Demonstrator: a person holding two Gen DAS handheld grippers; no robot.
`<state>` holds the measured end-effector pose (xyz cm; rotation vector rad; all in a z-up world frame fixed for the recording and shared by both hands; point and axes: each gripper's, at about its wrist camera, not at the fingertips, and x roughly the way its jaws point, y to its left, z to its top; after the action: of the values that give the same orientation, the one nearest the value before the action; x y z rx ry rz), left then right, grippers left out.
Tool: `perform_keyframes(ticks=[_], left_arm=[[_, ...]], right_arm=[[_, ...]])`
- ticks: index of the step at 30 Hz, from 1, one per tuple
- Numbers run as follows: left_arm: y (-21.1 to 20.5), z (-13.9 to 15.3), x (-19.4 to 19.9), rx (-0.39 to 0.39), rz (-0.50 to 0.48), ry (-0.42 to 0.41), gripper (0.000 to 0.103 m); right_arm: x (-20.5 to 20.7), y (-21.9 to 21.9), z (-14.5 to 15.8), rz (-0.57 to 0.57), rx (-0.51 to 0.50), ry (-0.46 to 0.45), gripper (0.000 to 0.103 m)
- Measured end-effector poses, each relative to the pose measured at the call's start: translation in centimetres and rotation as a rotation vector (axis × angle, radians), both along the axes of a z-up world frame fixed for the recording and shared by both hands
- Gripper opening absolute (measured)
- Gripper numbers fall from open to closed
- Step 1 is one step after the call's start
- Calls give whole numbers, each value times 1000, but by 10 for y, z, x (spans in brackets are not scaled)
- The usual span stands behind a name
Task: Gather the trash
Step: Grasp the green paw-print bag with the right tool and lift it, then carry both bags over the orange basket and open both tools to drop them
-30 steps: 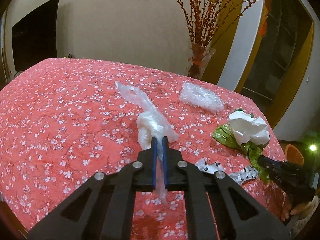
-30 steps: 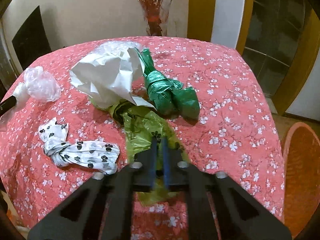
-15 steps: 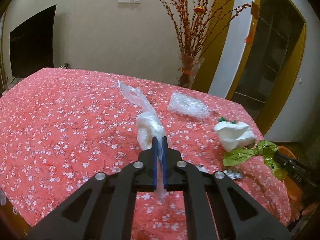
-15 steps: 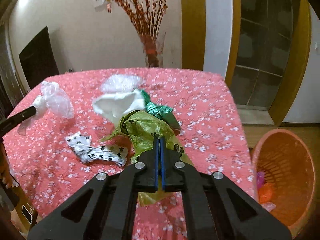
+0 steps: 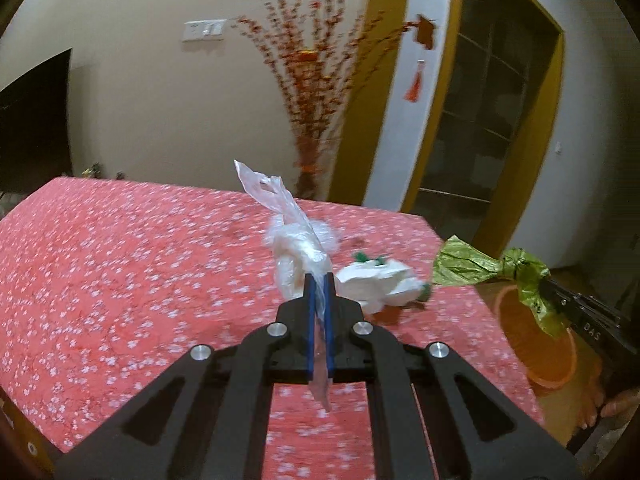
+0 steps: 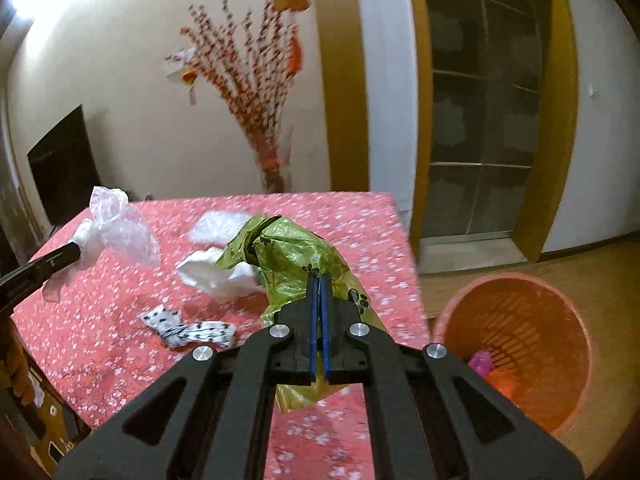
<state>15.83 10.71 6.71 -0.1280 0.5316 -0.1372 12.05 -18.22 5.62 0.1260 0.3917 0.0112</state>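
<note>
Left gripper pinches crinkly clear plastic bag; right gripper clamps glossy green bag. Slotted orange basket at 4 o'clock; crumpled white paper on the floral tablecloth.

Both wrist views look slightly downward over the floral table, sharing its trash-strewn right end.

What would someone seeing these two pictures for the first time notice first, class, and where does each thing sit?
Most striking are two pieces of trash held up above the red floral tablecloth: the left tool is shut on a clear plastic bag, and the right tool on a green plastic bag. Next comes the orange waste basket on the floor past the table's right edge, with a few bits already inside.
</note>
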Motion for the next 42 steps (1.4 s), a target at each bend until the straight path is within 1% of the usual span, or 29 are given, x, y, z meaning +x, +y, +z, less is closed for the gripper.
perform_keyframes(ticks=[3,10,15,22,27,31,39,42], left_arm=[[-19,7,-2,-1,-45,-11,6],[-86,17,-1,-13,-185,-20,6],[-145,12,5,-37,-297,-7,6],[-220,-1,18,-68,-418,31,6],[-267,-14,28,-78,-496,66,6],[-293,-25,34,-69,-534,93,6],[-318,-44,46,-56,-570,141,6],[-325,-44,45,-54,-577,152,6]], right_arm=[[-11,-15,2,-47,12,-22,2],[-41,-65,5,-189,43,-67,2],[-58,-103,-1,-304,69,-80,2],[-71,-148,-17,-446,100,-78,2],[-71,-170,-28,-491,129,-64,2],[-70,-182,-36,-506,142,-51,2],[-63,-192,-44,-519,162,-27,2],[-61,-195,-45,-522,166,-21,2]])
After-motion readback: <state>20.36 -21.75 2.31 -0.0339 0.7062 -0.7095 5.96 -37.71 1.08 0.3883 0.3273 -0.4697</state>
